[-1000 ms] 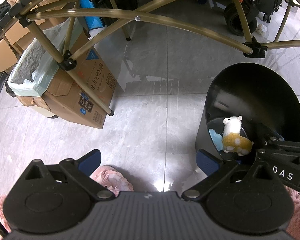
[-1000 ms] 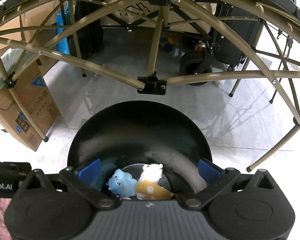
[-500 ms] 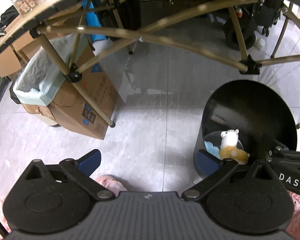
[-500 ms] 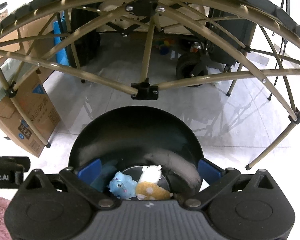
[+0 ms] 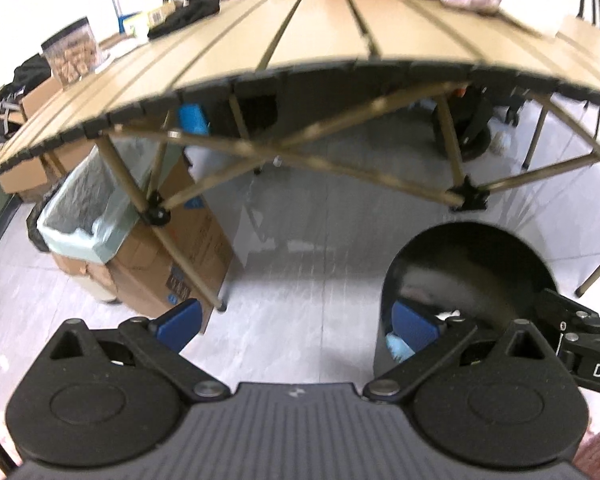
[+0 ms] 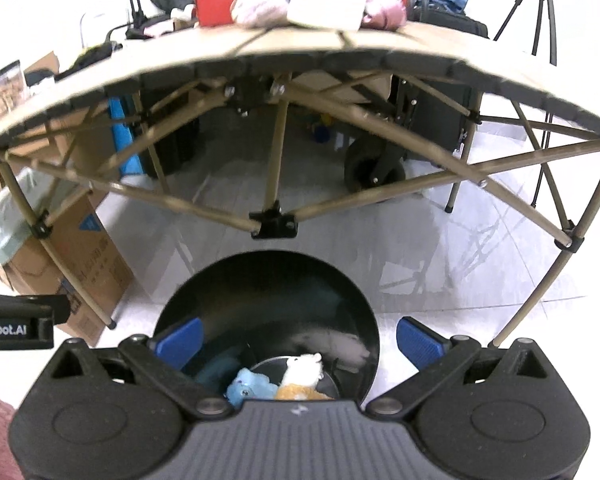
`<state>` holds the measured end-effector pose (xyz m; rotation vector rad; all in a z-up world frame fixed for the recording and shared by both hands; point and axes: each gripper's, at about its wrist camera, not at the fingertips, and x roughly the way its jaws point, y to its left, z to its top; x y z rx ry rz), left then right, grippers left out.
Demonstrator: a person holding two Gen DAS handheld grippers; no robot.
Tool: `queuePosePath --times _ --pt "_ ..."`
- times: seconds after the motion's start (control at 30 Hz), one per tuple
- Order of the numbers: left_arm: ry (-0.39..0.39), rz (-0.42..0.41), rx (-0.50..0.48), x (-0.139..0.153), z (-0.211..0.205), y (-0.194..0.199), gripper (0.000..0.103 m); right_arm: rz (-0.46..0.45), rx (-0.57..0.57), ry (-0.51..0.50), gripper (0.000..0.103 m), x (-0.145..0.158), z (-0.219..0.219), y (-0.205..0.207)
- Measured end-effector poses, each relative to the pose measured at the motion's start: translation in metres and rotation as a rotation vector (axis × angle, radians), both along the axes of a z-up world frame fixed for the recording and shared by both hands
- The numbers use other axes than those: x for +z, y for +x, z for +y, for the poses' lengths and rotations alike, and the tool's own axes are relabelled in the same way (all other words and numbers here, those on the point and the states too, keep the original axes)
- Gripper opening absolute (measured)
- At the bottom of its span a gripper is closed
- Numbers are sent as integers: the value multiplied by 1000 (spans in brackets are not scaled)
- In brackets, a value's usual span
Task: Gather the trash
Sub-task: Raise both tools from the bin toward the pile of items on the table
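A slatted folding table spans the upper field of both views, its tan top carried on crossed tan struts with black joints; assorted clutter sits on top, including a red box and pale soft bundles, too blurred to identify further. Beneath and around it lies a grey tiled floor. To the left, under the table edge, stands a cardboard box with printed markings, and just beside it a second carton lined with a pale green bag. A black cylindrical bin stands on the floor in front of the table, open at the top; in the left wrist view it sits at lower right. At the bottom of the bin lie the task items: a white and orange plush animal and a blue plush, touching one another. The right gripper hangs directly above the bin mouth, its blue-padded fingers spread wide and holding nothing. The left gripper is positioned beside the bin, over bare floor, its fingers likewise spread wide and empty, the right-hand pad overlapping the bin rim in view. The left wrist view is motion-blurred. A pink fabric patch shows at the lower edges of both views; what it is cannot be determined.
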<state>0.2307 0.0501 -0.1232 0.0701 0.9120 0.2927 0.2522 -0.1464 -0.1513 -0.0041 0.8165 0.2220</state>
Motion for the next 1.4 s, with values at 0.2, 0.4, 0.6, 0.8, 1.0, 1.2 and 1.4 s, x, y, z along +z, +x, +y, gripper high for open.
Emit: queuePosePath --times 0.2,0.4,0.6,0.8,1.0,1.2,1.4 --pt "24 -116 -57 17 -13 -11 103 -65 -24 71 103 22 -21 -8" --pt "37 -226 -106 36 -23 -19 103 -126 -35 143 103 44 -40 -10" --pt "30 -316 -125 61 -31 -17 103 -222 -9 159 103 72 -46 -11" --pt "14 -348 -115 76 -31 -1 103 -300 -22 163 103 93 -50 0" --pt "32 -427 -114 95 -36 15 103 -375 -33 168 103 111 -51 13" --pt "49 -487 -140 111 -43 31 103 -435 -41 164 103 128 -46 28" --pt "46 -491 -133 118 -43 52 103 -462 -48 168 103 138 -42 50"
